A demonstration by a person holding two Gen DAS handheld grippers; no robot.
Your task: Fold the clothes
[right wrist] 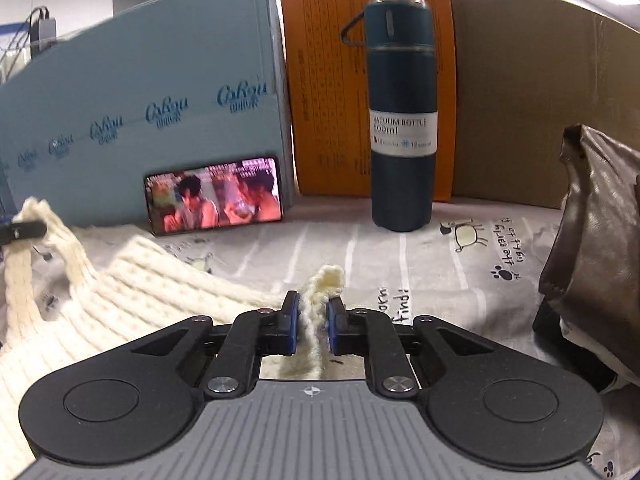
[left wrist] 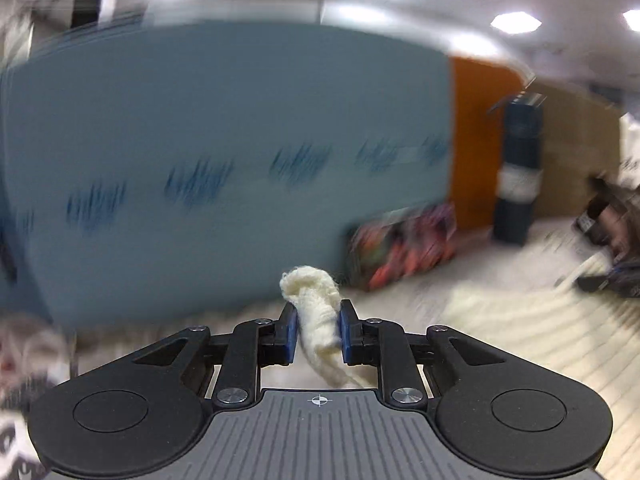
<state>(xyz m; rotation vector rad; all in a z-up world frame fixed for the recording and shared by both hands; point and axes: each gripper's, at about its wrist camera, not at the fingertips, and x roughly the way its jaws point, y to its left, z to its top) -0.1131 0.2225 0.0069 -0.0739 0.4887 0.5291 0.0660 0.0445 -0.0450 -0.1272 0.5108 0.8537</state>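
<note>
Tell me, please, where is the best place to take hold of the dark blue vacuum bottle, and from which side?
Probably the vacuum bottle is best gripped on its straight round body around the white label, coming from the front, tongs level. It stands upright with boards close behind, and the carry loop sticks out near the cap on the left.

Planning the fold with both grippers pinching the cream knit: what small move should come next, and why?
Probably carry both held edges forward together, keeping them level. The left gripper and right gripper are each shut on the cream knit garment, whose body lies slack on the printed cloth. Stay short of the phone and vacuum bottle.
</note>
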